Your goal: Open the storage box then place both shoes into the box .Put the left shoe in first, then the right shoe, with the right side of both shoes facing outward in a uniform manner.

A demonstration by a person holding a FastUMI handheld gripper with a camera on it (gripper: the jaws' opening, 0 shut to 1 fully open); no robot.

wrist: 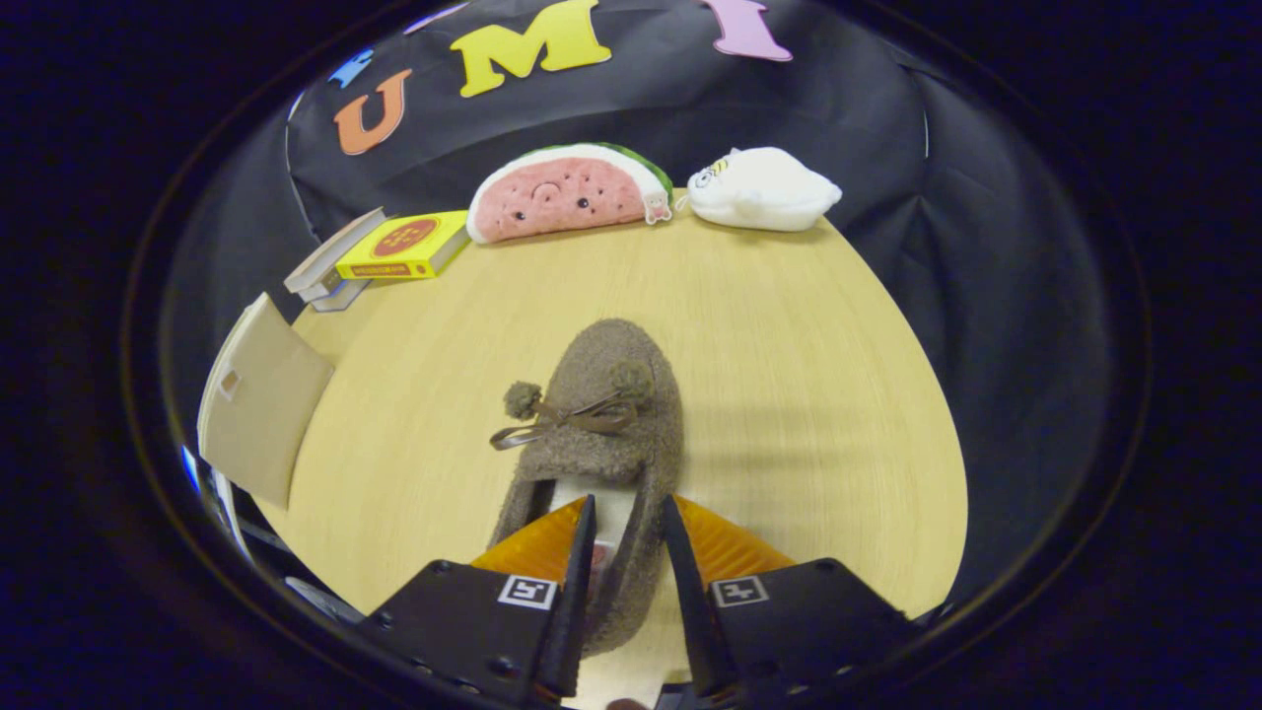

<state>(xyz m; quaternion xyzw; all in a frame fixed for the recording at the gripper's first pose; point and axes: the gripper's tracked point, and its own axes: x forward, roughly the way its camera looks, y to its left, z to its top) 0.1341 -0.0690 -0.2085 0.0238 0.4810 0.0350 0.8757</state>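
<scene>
A fuzzy brown shoe point(601, 414) with a bow and two pompoms points away from me over the wooden table point(808, 335). My gripper point(629, 501) is shut on the shoe's right side wall near the heel. One finger point(582, 552) is inside the opening and the other finger point(685, 562) is outside the wall. The shoe casts a shadow to its right on the table. A beige panel point(266, 394) with a small pull tab, which looks like part of the storage box, stands off the table's left edge. Whether the shoe touches the table I cannot tell.
Along the back of the table lie a stack of books with a yellow one on top point(404, 247), a watermelon-slice plush point(567, 192) and a white plush point(759, 189). Bare tabletop stretches to the right of the shoe and beyond it.
</scene>
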